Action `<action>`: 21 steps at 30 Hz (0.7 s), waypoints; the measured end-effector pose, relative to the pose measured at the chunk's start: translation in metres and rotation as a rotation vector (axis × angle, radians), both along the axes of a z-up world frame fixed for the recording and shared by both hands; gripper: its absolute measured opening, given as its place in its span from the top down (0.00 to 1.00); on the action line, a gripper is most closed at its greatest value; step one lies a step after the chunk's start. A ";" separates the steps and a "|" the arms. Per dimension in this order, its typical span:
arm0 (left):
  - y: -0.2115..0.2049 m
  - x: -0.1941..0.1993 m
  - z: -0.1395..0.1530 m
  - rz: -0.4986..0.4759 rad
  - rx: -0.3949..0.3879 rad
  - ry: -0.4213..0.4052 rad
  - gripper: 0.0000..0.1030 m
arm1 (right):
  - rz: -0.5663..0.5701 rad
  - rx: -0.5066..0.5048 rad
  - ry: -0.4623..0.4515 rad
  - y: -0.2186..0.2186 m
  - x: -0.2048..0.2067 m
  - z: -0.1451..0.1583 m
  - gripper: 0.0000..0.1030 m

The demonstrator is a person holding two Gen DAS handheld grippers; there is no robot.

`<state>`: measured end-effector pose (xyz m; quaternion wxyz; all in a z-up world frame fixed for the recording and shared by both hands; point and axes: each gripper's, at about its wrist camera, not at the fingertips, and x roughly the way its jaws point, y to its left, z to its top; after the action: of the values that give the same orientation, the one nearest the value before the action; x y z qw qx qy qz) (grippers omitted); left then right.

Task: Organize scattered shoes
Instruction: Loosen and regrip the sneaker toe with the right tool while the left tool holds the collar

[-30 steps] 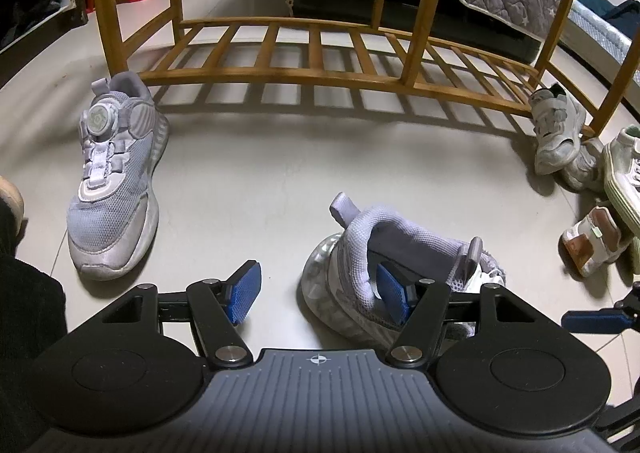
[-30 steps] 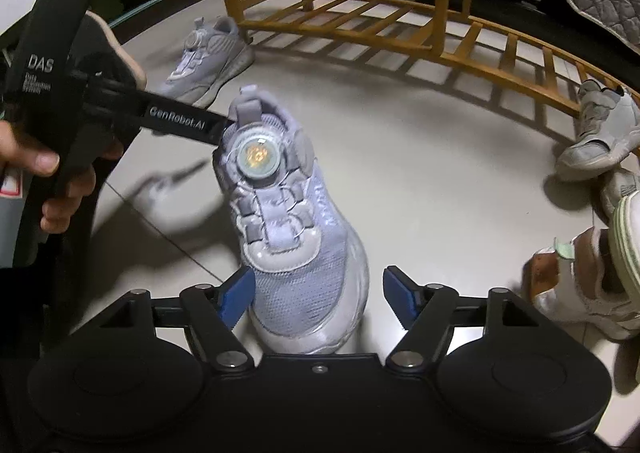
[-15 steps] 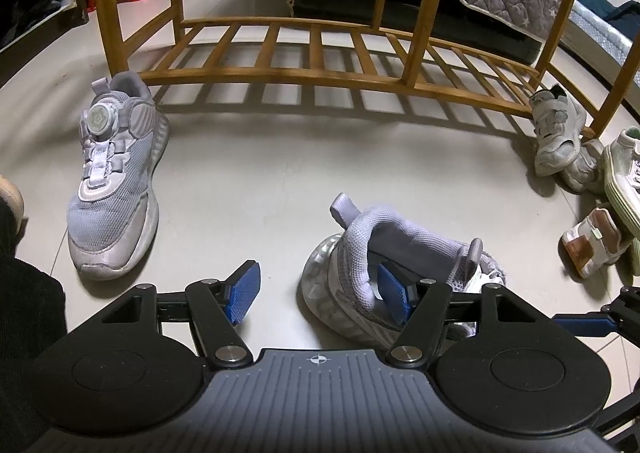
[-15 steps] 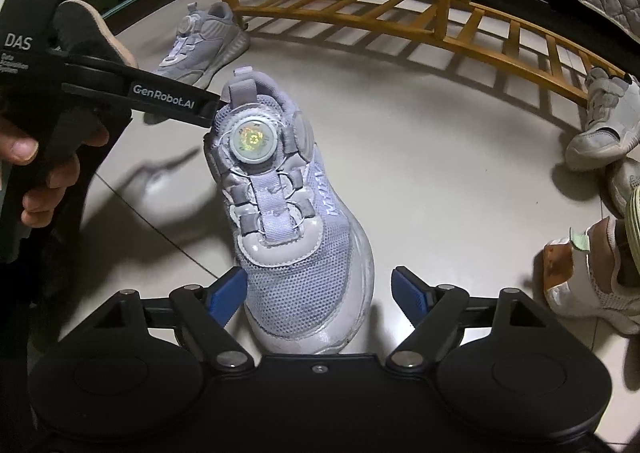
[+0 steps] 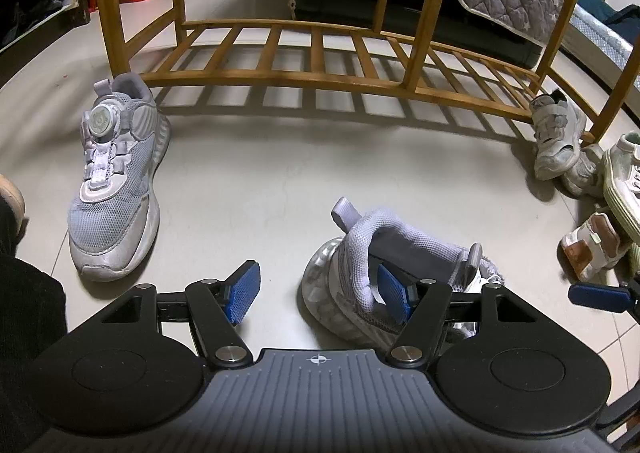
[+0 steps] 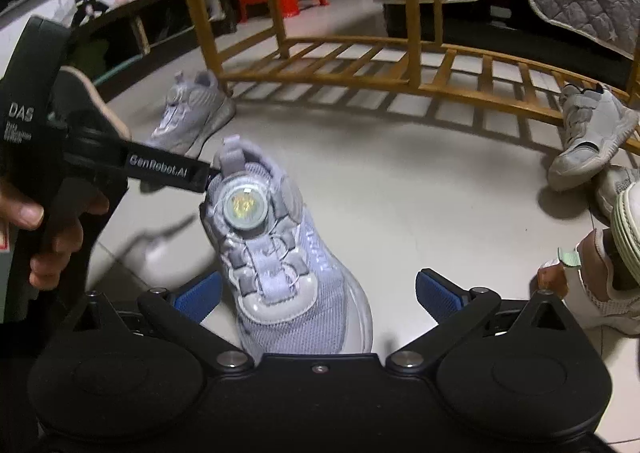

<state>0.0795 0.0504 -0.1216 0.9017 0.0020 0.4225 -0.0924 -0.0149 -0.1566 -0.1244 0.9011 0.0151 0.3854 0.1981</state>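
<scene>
Grey sneaker (image 6: 296,277) between right gripper (image 6: 318,293) opening fingers; left gripper (image 5: 320,289) fingers apart, straddling collar.

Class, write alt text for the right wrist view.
A grey sneaker stands on the floor between the opening right gripper's blue pads, untouched. The left gripper's finger reaches its heel collar. Beyond: a wooden rack, another grey sneaker, white shoes.

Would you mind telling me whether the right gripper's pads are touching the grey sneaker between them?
Apart. The right wrist view shows floor between each blue pad of the right gripper and the grey sneaker; its jaws are opening.
</scene>
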 end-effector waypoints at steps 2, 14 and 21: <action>0.000 0.000 0.000 0.000 -0.001 -0.001 0.36 | -0.013 0.004 -0.016 -0.001 0.001 0.000 0.00; 0.002 0.000 0.001 0.009 -0.010 -0.001 0.36 | 0.004 -0.096 0.031 0.001 0.005 -0.007 0.00; 0.003 0.000 0.002 0.018 -0.010 -0.001 0.36 | 0.088 -0.107 0.065 0.006 0.003 -0.003 0.20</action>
<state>0.0798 0.0535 -0.1198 0.9027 -0.0064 0.4214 -0.0865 -0.0121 -0.1508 -0.1275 0.8779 -0.0437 0.4250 0.2160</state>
